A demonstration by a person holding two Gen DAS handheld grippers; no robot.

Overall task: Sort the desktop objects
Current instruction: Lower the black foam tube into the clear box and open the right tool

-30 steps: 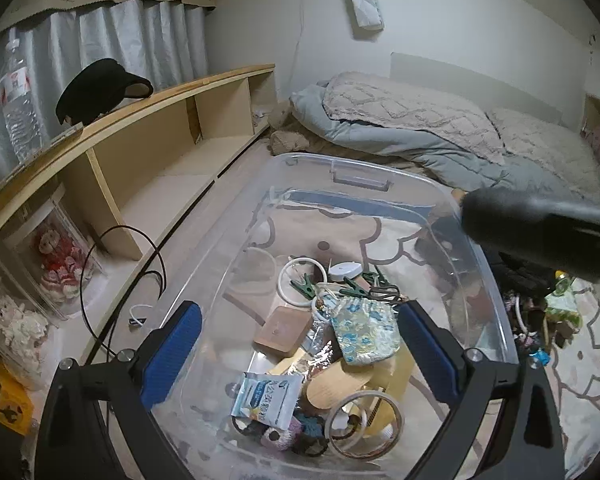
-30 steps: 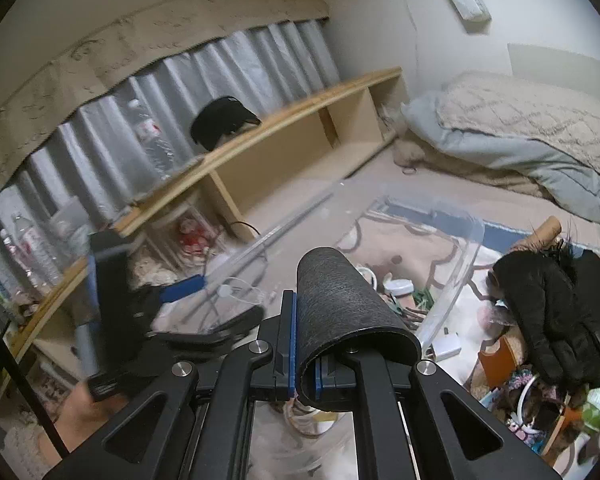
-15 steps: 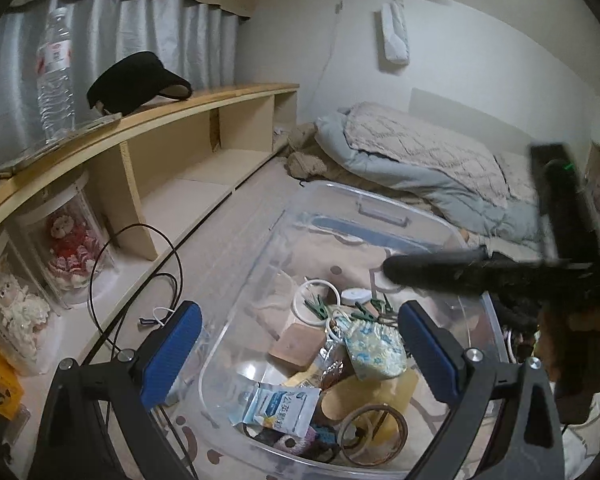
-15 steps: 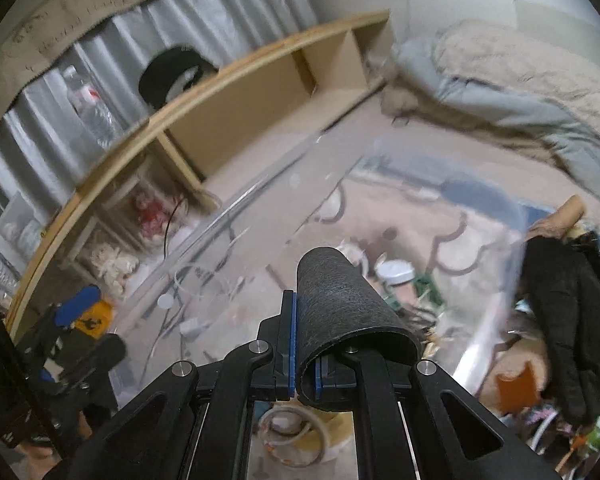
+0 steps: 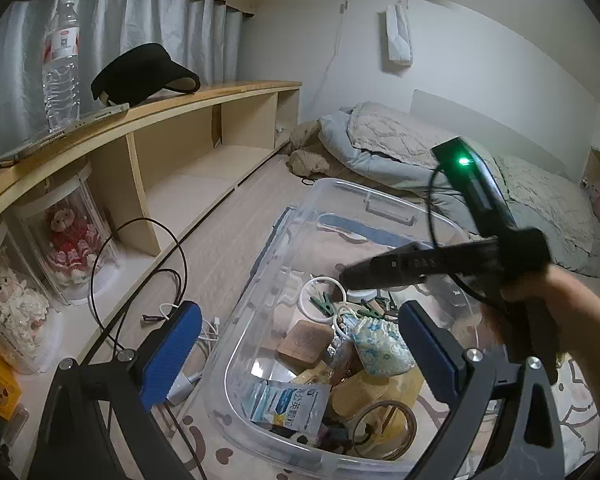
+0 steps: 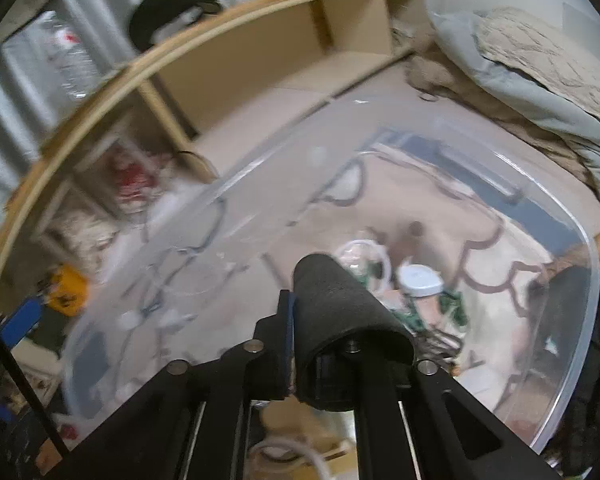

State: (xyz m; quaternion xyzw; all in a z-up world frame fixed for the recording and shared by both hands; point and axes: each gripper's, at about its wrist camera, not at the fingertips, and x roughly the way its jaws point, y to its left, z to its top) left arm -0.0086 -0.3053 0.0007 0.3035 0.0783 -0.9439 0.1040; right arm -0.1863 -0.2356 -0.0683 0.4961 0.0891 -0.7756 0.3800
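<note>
A clear plastic bin [image 5: 256, 284] stands on the floor and holds several small items: a blue-white packet [image 5: 288, 400], a floral pouch [image 5: 380, 344], a wooden coaster [image 5: 304, 340], green clips [image 5: 324, 304] and a tape ring [image 5: 384, 424]. My left gripper [image 5: 300, 348] hangs open over the bin's near end, with nothing between its blue pads. My right gripper [image 6: 300, 312] points down into the bin [image 6: 580, 280]. Its jaws are opening, and a black rolled sheet [image 6: 340, 304] still drapes over the right finger. In the left wrist view, a hand [image 5: 560, 308] holds that gripper [image 5: 380, 272] above the bin's middle.
A long wooden shelf [image 5: 172, 108] runs along the left with a water bottle [image 5: 62, 60] and a black visor [image 5: 140, 72] on top. Doll cases [image 5: 72, 240] stand beneath it. Cables [image 5: 168, 280] lie beside the bin, and bedding [image 5: 420, 152] lies behind it.
The right gripper has swung in from the right and dropped over the bin with the black roll. Its jaws have parted a little. The left gripper has shifted slightly and stays open.
</note>
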